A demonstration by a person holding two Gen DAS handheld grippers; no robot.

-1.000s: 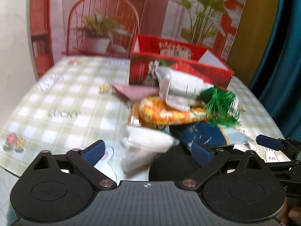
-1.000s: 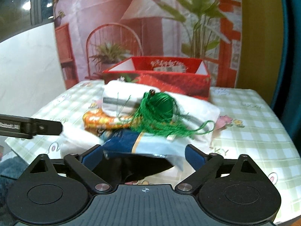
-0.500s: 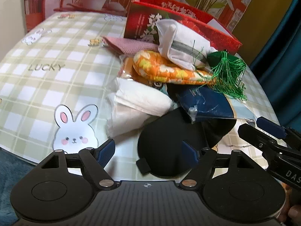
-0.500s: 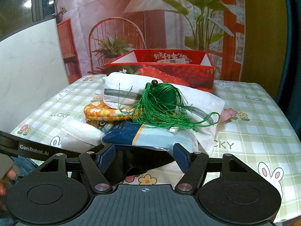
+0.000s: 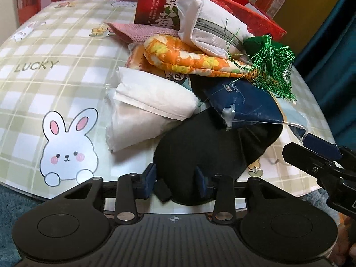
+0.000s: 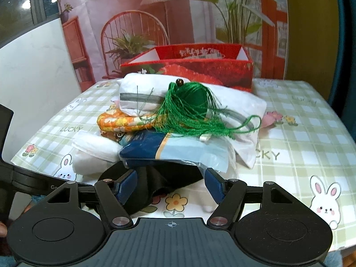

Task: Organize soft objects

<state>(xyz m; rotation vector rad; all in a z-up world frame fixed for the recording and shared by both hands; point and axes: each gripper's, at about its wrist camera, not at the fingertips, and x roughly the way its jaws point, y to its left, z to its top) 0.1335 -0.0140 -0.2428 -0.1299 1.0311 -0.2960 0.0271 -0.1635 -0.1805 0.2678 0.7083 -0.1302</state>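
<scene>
A heap of soft things lies on the checked tablecloth. At its near edge is a black eye mask. My left gripper is closing, and its blue pads press the mask's near rim beside the strap. My right gripper stands open around the mask's other end, under a blue plastic packet; one of its fingers shows at the right. White tissue packs, an orange floral pouch, a white zip pouch and a green tassel make up the heap.
A red open box stands behind the heap, with a pink cloth at its foot. The table's near edge runs just under both grippers. A printed backdrop and a teal curtain close off the far side.
My left gripper has sunk toward the table and tipped down, and its jaws have narrowed from wide open onto the eye mask. The right jaws narrowed a little, then held still.
</scene>
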